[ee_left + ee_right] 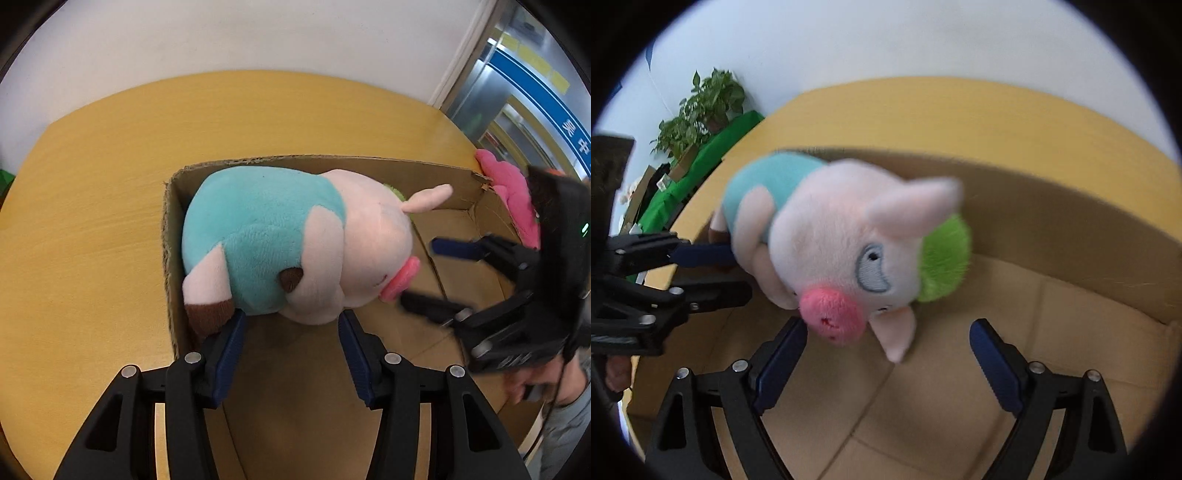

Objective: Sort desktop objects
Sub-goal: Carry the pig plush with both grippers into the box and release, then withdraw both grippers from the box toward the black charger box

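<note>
A plush pig (295,243) in a teal shirt lies in the far left corner of an open cardboard box (170,236); it also shows in the right wrist view (834,251). A green fuzzy toy (945,258) lies behind its head. My left gripper (291,332) is open just in front of the pig, with its blue pads apart and near the pig's feet. My right gripper (886,343) is open and empty above the box floor, near the pig's snout. The right gripper also shows in the left wrist view (428,273).
The box (1052,206) sits on a round yellow wooden table (92,221). A pink plush item (513,199) hangs over the box's far right corner. Potted plants on a green cloth (701,110) stand off the table at left. A white wall is behind.
</note>
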Demonstrator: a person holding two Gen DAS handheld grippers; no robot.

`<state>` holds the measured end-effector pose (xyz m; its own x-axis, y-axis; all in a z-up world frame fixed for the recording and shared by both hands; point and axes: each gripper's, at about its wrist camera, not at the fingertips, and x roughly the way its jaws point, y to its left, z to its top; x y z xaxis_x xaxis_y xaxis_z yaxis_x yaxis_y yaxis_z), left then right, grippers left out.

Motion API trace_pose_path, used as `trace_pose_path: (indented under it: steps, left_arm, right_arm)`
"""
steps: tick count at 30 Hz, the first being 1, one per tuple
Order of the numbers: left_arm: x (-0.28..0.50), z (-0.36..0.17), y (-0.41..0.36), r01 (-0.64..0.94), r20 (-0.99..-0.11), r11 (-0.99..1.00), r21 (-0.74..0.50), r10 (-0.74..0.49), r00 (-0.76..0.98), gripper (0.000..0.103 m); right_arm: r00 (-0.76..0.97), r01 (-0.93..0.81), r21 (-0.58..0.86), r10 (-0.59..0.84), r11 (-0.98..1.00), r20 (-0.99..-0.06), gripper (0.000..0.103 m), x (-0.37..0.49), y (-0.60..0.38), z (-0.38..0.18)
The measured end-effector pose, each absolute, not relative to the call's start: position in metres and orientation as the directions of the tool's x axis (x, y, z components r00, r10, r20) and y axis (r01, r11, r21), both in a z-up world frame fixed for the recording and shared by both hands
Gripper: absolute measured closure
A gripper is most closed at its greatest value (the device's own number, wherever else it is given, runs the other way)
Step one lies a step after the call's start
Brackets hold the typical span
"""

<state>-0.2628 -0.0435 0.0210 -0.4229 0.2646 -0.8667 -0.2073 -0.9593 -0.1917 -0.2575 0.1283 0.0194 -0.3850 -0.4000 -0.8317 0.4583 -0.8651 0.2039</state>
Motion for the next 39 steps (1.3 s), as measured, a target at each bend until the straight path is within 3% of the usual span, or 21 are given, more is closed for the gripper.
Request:
trace_pose_path:
  steps: [3,5,8,13,17,22,26,29,32,35,39]
  left_arm:
    - [-0.233,0.045,-0.053,-0.229,-0.824,-0.948,-0.22,0.307,-0.476,0.041]
    - [-0.203,0.064,-0.061,-0.255,-0.779,-0.936,-0.244,0.346,-0.523,0.027]
    - [-0.154,0.086,-0.061,-0.267,-0.73,-0.942,-0.201,0.326,-0.6,0.019]
    - [-0.087,0.086,-0.058,-0.288,-0.695,-0.941,-0.179,0.328,-0.64,0.016]
    - [-0.059,0.06,-0.057,-0.264,-0.731,-0.947,-0.181,0.31,-0.608,0.016]
    - [-0.044,0.027,-0.058,-0.186,-0.767,-0.951,-0.249,0.311,-0.562,0.016]
    - [-0.032,0.03,-0.049,-0.16,-0.769,-0.973,-0.167,0.23,-0.596,0.016]
    - [-0.014,0.054,-0.047,-0.144,-0.7,-0.971,-0.193,0.239,-0.673,0.016]
    - [0.023,0.094,-0.036,-0.153,-0.565,-0.97,-0.187,0.234,-0.792,0.015]
    - [0.057,0.119,-0.022,-0.197,-0.463,-0.963,-0.185,0.262,-0.847,0.007]
    - [0.103,0.142,-0.001,-0.252,-0.356,-0.962,-0.11,0.274,-0.893,0.006]
  right_arm:
    - [-0.455,0.438,0.192,-0.401,-0.878,-0.795,0.012,-0.232,0.158,0.06]
    - [-0.498,0.452,0.189,-0.422,-0.872,-0.758,0.011,-0.204,0.176,0.089]
    - [-0.569,0.462,0.146,-0.419,-0.875,-0.708,0.002,-0.155,0.199,0.125]
    - [-0.644,0.45,0.073,-0.38,-0.89,-0.664,0.001,-0.077,0.234,0.138]
    - [-0.616,0.414,0.016,-0.293,-0.91,-0.731,0.001,-0.044,0.254,0.096]
    - [-0.577,0.344,0.06,-0.262,-0.937,-0.773,0.001,-0.035,0.279,0.058]
    - [-0.596,0.313,0.141,-0.31,-0.939,-0.741,0.001,-0.025,0.303,0.066]
    - [-0.652,0.35,0.281,-0.448,-0.893,-0.611,0.001,-0.003,0.32,0.108]
    - [-0.686,0.407,0.389,-0.558,-0.827,-0.468,0.001,0.025,0.334,0.153]
    - [-0.665,0.459,0.493,-0.654,-0.739,-0.361,0.001,0.051,0.345,0.178]
    - [-0.668,0.434,0.56,-0.67,-0.705,-0.326,0.001,0.071,0.353,0.18]
